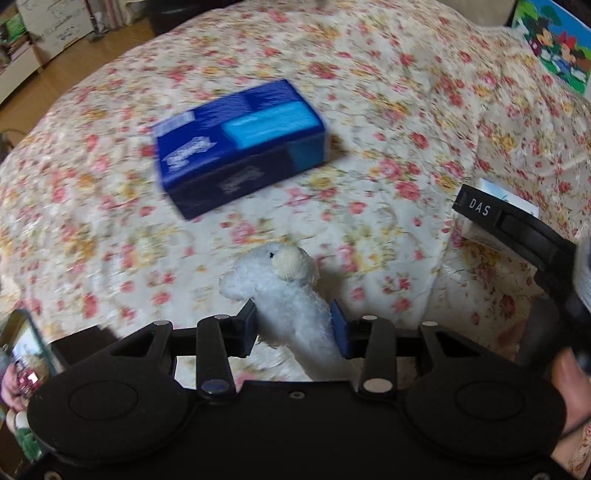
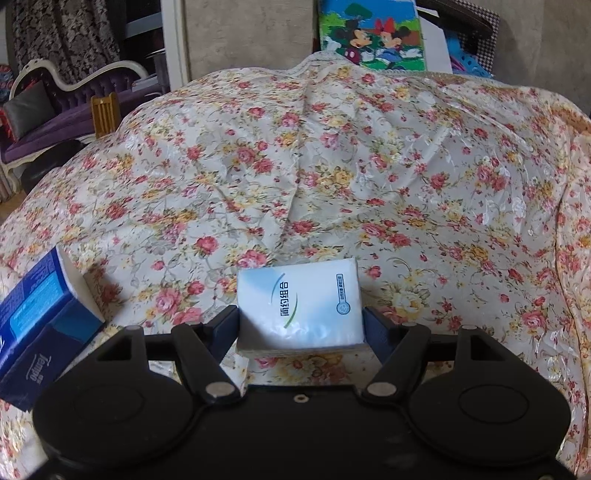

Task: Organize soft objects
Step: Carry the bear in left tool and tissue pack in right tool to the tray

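Note:
My left gripper [image 1: 295, 328] is shut on a white plush toy [image 1: 280, 288], whose head with a cream muzzle sticks out past the fingers above the floral bedspread [image 1: 369, 92]. A blue tissue pack [image 1: 240, 144] lies ahead on the bed; it also shows in the right wrist view [image 2: 40, 317] at the left. My right gripper [image 2: 301, 328] is shut on a white tissue pack [image 2: 299, 302] with green and blue print, held just over the bedspread [image 2: 332, 166]. The right gripper also shows at the right edge of the left wrist view [image 1: 476, 206].
A Mickey Mouse picture [image 2: 373, 35] leans at the bed's far edge. A purple chaise [image 2: 55, 110] and a wooden chair [image 2: 105, 110] stand left of the bed. White shelving [image 1: 22, 55] stands on a wooden floor beyond the bed. A phone [image 1: 29, 347] shows at lower left.

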Motion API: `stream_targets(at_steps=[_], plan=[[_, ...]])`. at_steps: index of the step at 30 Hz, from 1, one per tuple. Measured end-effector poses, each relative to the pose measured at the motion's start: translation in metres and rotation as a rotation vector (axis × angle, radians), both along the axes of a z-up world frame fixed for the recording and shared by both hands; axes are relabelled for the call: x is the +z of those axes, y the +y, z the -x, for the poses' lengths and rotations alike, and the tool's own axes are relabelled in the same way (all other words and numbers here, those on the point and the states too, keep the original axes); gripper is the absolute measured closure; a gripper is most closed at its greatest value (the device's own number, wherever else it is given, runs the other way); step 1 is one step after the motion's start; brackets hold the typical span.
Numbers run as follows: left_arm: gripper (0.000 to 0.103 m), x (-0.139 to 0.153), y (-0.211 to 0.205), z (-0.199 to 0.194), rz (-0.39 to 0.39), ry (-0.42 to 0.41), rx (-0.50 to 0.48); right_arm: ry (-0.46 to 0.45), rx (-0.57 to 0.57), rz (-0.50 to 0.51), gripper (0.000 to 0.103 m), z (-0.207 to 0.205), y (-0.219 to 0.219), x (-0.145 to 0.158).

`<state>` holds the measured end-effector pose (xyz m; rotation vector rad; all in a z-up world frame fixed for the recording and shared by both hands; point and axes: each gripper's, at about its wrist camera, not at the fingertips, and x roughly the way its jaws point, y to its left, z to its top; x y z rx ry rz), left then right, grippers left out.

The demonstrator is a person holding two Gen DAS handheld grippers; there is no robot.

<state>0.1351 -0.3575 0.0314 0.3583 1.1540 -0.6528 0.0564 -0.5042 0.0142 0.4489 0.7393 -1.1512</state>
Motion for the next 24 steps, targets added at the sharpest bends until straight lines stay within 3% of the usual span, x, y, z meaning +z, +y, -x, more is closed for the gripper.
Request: stream_targets(at_steps=[13,24], plan=[[0.061,0.032,0.121,-0.009,0.004,-0.026,0.096,0.034,0.122,0.091,0.032,-0.025,0.034,0.003],[0.061,0.028,0.254,-0.038,-0.020,-0.049,0.320,0.002,0.234,0.131,0.032,-0.032,0.077,0.005]])
